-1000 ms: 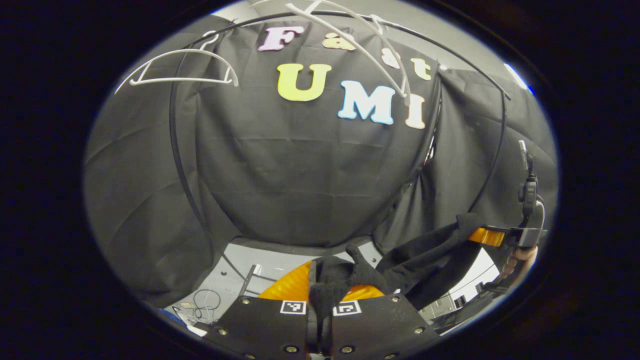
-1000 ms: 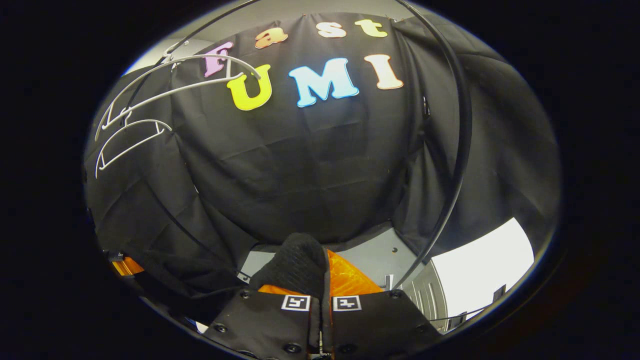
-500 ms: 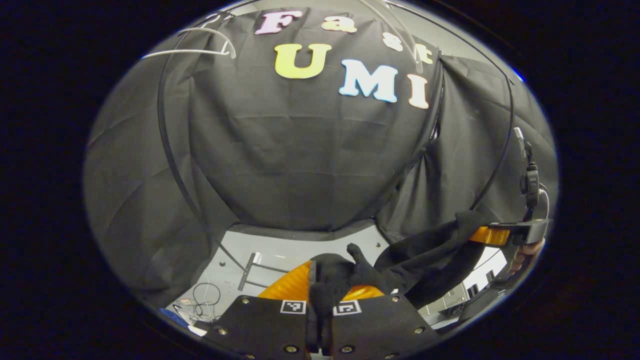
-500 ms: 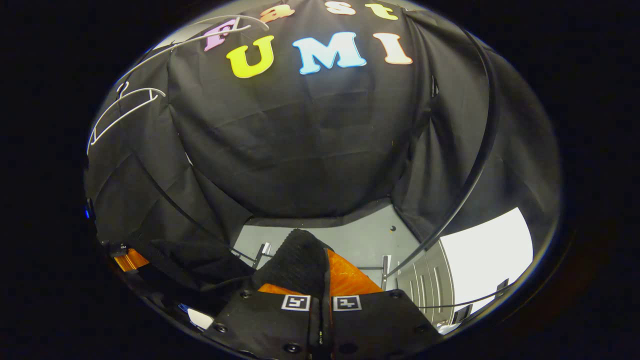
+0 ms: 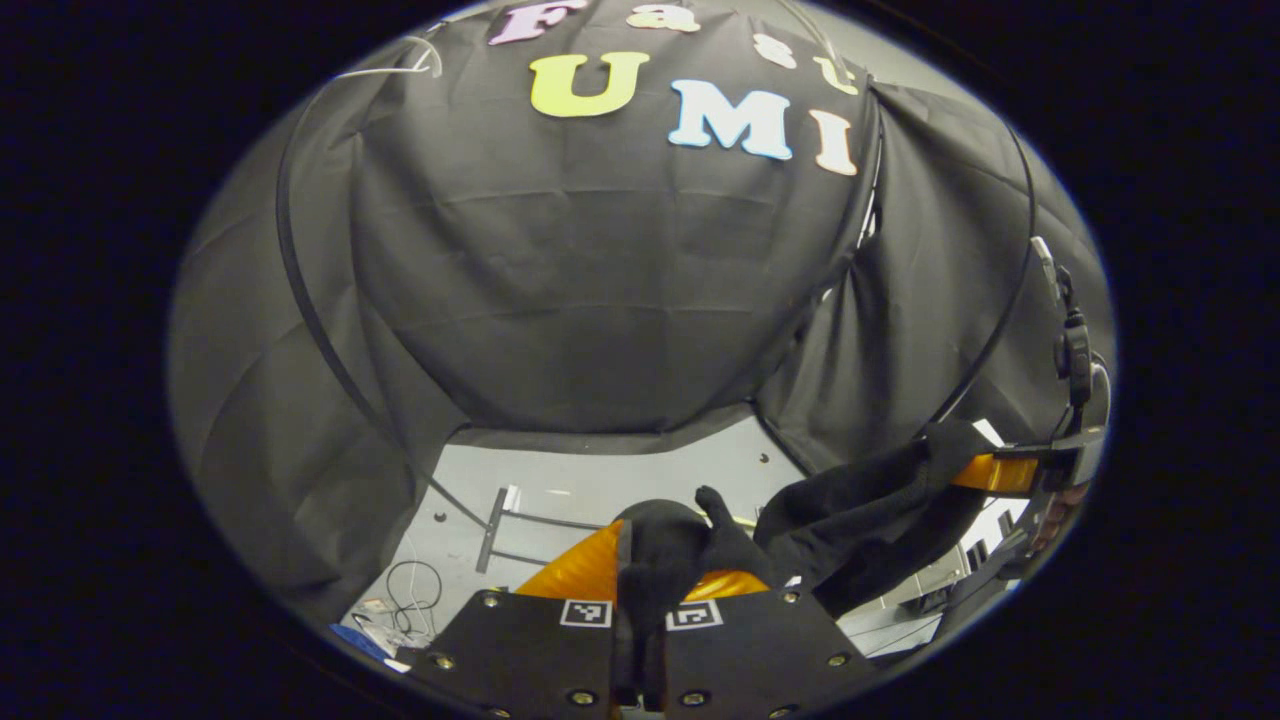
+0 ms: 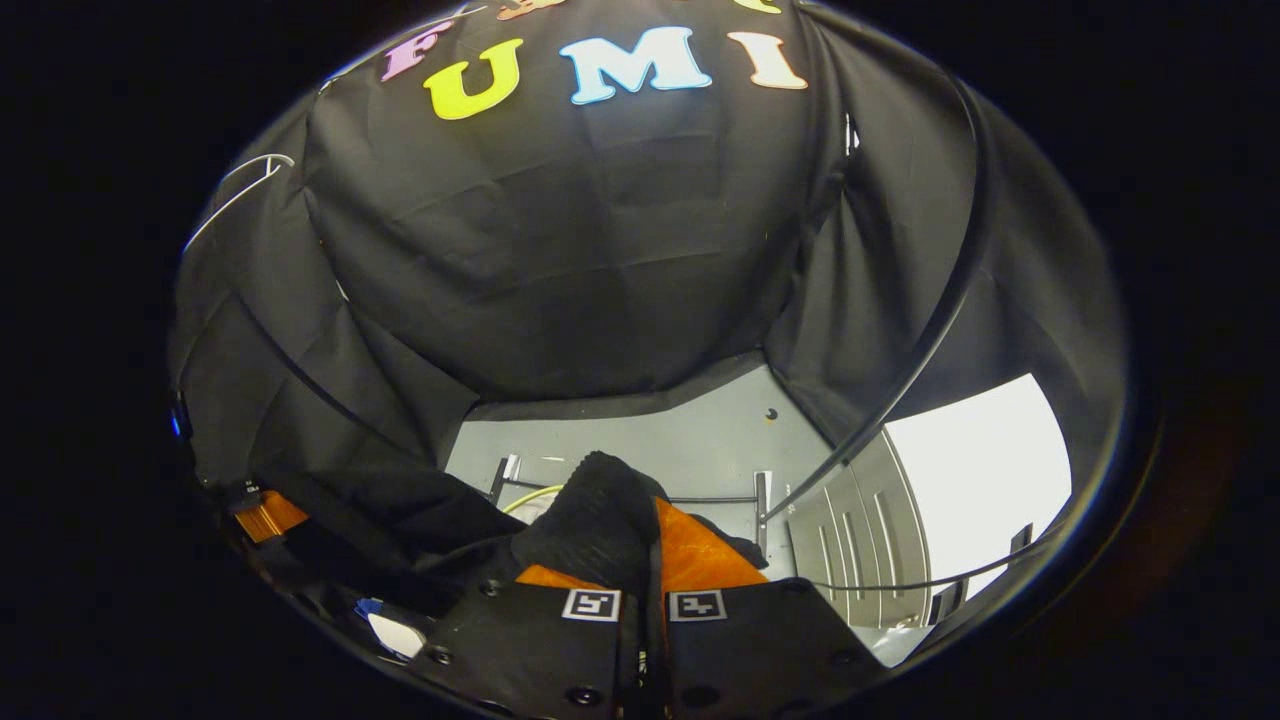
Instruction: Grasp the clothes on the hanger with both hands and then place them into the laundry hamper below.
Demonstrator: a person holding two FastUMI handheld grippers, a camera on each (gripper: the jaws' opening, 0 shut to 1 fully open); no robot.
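A black knitted garment (image 5: 860, 500) hangs stretched between my two grippers, off the hanger. In the left gripper view my left gripper (image 5: 655, 560) is shut on one bunched end of it, and the cloth runs right to my right gripper (image 5: 985, 472), held by a hand. In the right gripper view my right gripper (image 6: 645, 540) is shut on the other end of the garment (image 6: 590, 510), which sags left toward the left gripper (image 6: 262, 515). Bare white hangers (image 5: 400, 65) sit high up, one at the left edge (image 6: 240, 185). A thin yellow-green curve (image 6: 530, 495) shows below the cloth; I cannot tell what it is.
The rack's black curved tube (image 5: 300, 300) arcs down both sides (image 6: 940, 300). Metal rack feet (image 5: 495, 525) and loose cables (image 5: 415, 590) lie on the grey floor (image 6: 650, 440). A white panel (image 6: 980, 470) stands at the right.
Both grippers have come down with the garment still held. The hangers have slid up toward the top edge and more grey floor shows below.
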